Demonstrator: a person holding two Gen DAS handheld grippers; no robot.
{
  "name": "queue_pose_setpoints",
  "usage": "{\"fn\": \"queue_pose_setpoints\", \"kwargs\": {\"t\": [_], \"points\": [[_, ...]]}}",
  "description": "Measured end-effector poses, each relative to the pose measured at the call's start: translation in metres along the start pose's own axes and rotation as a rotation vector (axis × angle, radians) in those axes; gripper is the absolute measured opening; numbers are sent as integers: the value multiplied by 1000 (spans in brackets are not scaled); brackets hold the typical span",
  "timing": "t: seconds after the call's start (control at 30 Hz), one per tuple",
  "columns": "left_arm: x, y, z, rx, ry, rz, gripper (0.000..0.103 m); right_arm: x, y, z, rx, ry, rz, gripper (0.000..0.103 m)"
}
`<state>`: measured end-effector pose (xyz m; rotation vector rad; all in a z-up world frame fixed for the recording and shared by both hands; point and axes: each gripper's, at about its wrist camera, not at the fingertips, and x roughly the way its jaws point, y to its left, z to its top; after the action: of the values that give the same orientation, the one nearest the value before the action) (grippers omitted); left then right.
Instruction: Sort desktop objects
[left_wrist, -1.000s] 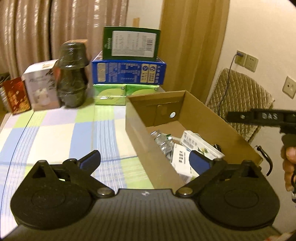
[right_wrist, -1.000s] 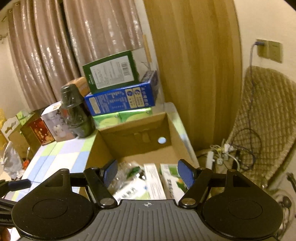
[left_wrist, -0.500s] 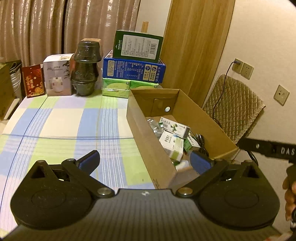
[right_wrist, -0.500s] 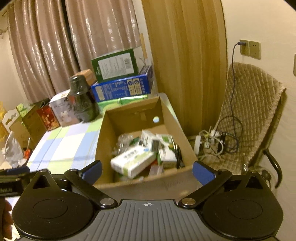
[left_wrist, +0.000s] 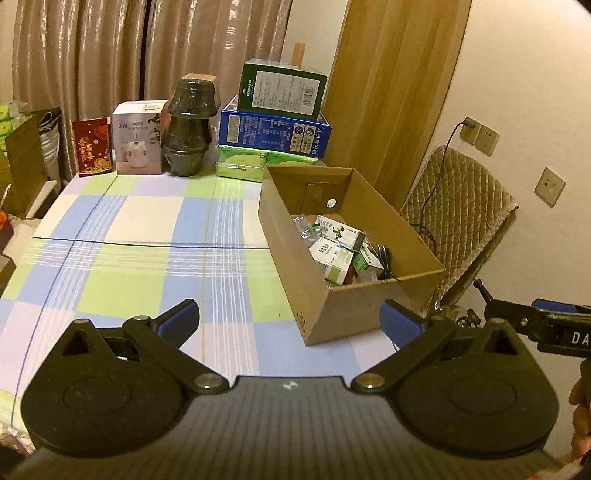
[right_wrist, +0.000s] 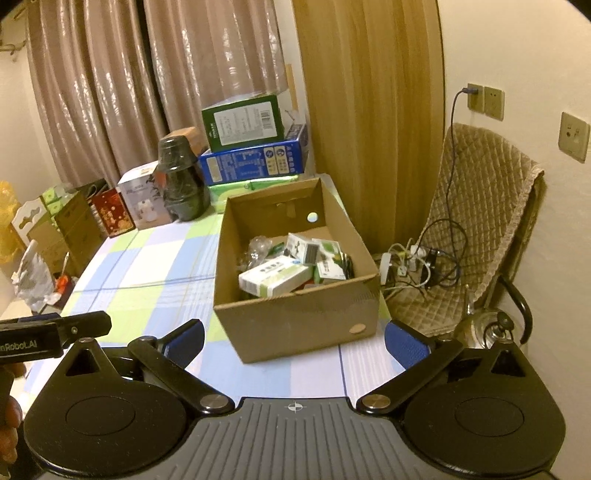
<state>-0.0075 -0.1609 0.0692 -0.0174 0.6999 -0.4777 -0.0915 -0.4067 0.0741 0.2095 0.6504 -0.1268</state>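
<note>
- The left hand-held gripper (left_wrist: 290, 319) hovers low over the near edge of the worktop (left_wrist: 122, 266), its blue pads spread wide with nothing between them.
- The right hand-held gripper (right_wrist: 293, 341) is likewise spread wide and empty, facing the near wall of the cardboard box (right_wrist: 295, 317).
- The open checked cloth in front of both shows no loose small items, so the sorting looks largely done.
- Inside the box lie several small cartons (right_wrist: 275, 277), a clear plastic wrapper (right_wrist: 258, 245) and a dark cable (left_wrist: 384, 258), piled loosely.
- At the far edge stand a dark jar (left_wrist: 188, 127), a white carton (left_wrist: 138, 142), a red packet (left_wrist: 92, 146) and stacked boxes (left_wrist: 275, 123); whether these belong to the task I cannot tell.
</note>
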Motion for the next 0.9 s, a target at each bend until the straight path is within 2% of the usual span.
{"fn": "queue_pose_setpoints", "kwargs": {"t": [0.5,0.9], "points": [[-43,-19,-29,20,19,59,102,-46,14,-26,-59,8,50,101],[-49,-13,-53,28,63,109,102,-49,33,-42,-84,47,68,101]]}}
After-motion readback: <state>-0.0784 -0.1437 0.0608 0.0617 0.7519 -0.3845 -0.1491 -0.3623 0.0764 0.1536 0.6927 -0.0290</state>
